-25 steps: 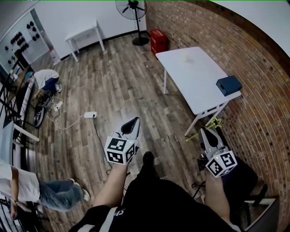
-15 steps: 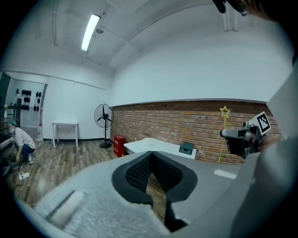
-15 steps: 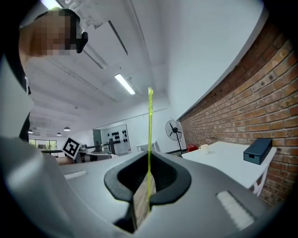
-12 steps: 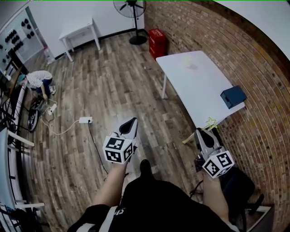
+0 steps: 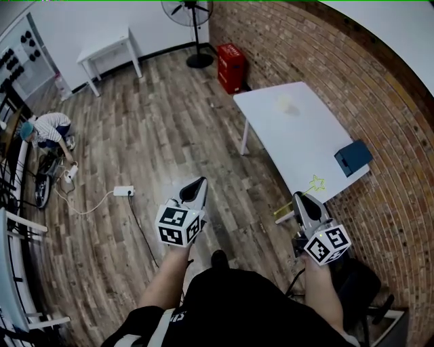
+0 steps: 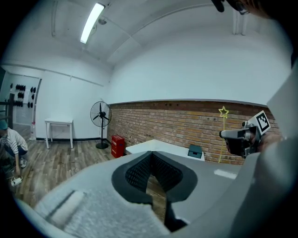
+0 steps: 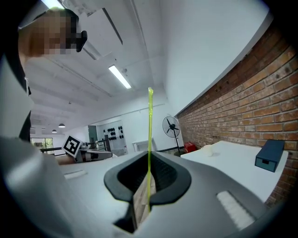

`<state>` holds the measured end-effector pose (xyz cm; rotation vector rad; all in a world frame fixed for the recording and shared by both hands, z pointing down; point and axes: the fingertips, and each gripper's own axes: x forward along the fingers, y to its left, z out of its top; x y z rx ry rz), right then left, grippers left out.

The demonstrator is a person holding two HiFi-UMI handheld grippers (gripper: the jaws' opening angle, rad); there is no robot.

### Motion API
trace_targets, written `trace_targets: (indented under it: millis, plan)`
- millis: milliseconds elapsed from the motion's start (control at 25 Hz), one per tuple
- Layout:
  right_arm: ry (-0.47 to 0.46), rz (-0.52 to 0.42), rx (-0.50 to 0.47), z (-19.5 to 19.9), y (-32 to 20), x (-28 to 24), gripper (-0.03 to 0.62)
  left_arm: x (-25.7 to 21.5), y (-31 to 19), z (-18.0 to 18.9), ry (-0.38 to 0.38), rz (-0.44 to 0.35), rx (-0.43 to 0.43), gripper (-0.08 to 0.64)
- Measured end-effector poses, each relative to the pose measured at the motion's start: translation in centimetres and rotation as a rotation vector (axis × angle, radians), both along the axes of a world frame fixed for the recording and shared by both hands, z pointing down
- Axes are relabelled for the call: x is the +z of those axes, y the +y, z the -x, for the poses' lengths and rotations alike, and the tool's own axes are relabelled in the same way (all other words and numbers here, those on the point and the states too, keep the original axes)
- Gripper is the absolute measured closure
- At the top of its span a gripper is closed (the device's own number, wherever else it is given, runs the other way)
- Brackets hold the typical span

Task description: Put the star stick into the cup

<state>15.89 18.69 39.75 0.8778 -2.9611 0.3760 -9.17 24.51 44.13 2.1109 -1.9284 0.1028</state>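
Observation:
The star stick [image 5: 313,186] is a thin yellow-green rod with a star outline at its top. My right gripper [image 5: 300,198] is shut on its shaft, so the rod rises straight up between the jaws in the right gripper view [image 7: 150,139]. The cup [image 5: 285,103], small and pale, stands on the white table [image 5: 298,146] well ahead of that gripper; it is also in the right gripper view [image 7: 207,149]. My left gripper [image 5: 199,183] hangs over the wooden floor to the left, jaws together with nothing in them [image 6: 153,179].
A dark blue box [image 5: 352,157] sits at the table's right edge by the brick wall. A standing fan [image 5: 190,13], a red crate [image 5: 231,59] and a second white table [image 5: 108,49] are at the far end. A person crouches at far left by a power strip [image 5: 124,192].
Both grippers have been carried forward together, the stick still held. The white table and cup have drawn nearer and lie further to the left in the head view.

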Motion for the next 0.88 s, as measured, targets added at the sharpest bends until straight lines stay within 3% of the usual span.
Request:
trace_targets:
  millis: [200,520,880]
  plan:
    - [0.000,-0.012,0.004,3.3,-1.8,-0.1,0.577,-0.2,-2.2,3.1,-0.019,-0.004,0.017,0.554]
    - [-0.009,0.003,0.018,5.5,-3.8,0.3,0.577,-0.5,-4.9,5.0,-0.036,-0.012,0.048,0.554]
    - [-0.044,0.038,0.003,8.0,-10.4,1.7,0.577,0.8,-9.9,6.7,-0.037,0.029,0.039,0.554]
